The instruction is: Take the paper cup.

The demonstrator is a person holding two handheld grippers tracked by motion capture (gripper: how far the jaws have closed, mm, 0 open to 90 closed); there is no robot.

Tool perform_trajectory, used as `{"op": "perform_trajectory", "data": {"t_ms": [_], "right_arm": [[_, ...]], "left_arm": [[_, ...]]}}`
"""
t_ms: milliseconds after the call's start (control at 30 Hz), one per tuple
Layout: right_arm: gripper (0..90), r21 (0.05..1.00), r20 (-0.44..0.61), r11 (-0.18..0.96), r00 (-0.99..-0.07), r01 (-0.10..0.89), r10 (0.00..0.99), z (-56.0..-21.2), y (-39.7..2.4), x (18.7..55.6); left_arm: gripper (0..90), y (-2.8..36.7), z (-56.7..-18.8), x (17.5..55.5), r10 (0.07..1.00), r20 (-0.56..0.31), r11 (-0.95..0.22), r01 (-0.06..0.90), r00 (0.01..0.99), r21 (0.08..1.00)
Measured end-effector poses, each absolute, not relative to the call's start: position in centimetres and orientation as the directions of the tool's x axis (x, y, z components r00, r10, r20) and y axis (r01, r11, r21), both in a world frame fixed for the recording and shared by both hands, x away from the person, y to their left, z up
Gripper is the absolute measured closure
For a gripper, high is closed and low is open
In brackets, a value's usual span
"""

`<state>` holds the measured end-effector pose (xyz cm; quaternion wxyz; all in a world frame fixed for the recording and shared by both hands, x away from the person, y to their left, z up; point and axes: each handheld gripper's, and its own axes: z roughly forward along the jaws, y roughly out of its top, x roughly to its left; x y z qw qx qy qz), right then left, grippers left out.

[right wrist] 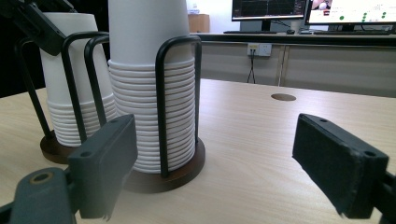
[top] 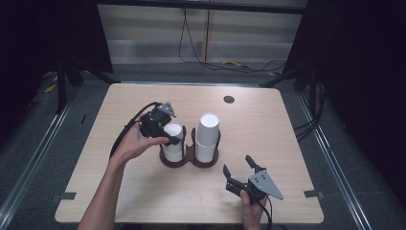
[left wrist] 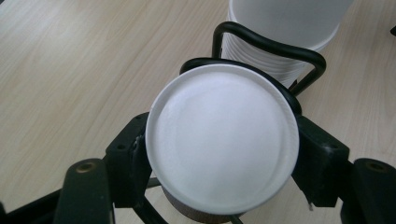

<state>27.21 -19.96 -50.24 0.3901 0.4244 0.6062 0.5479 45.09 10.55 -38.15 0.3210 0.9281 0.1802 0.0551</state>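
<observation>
Light wood table [top: 143, 191], dark 2-slot wire cup holder [top: 189, 160] mid-table. My left gripper [left wrist: 222, 154] clamps the top cup of the left stack of upturned white paper cups [left wrist: 222, 140] in the holder. My right gripper [right wrist: 215, 163] rests released near the right cup stack [right wrist: 149, 84], nothing between jaws.

On the pale wooden worktop [top: 119, 182] a dark double cup holder [top: 189, 160] stands near the middle with two stacks of upturned white paper cups. The left stack [top: 173, 143] is lower, the right stack [top: 207, 136] taller. The left gripper [top: 160, 125], held in the person's left hand [top: 134, 143], sits over the top of the left stack, its jaws on either side of the topmost cup. The right gripper [top: 238, 165] rests near the worktop's front edge, jaws spread wide and pointing toward the holder, well apart from it
</observation>
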Motion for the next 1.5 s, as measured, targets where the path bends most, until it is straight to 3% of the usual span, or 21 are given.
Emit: {"op": "perform_trajectory", "data": {"t_ms": [1500], "right_arm": [[13.6,0.995,0.000,0.035,-0.336,0.097,0.942,-50.2,-20.0,27.2]], "left_arm": [[35.7,12.2,-36.8,44.7,0.380,-0.042,-0.667,0.305,0.924,0.679]]}}
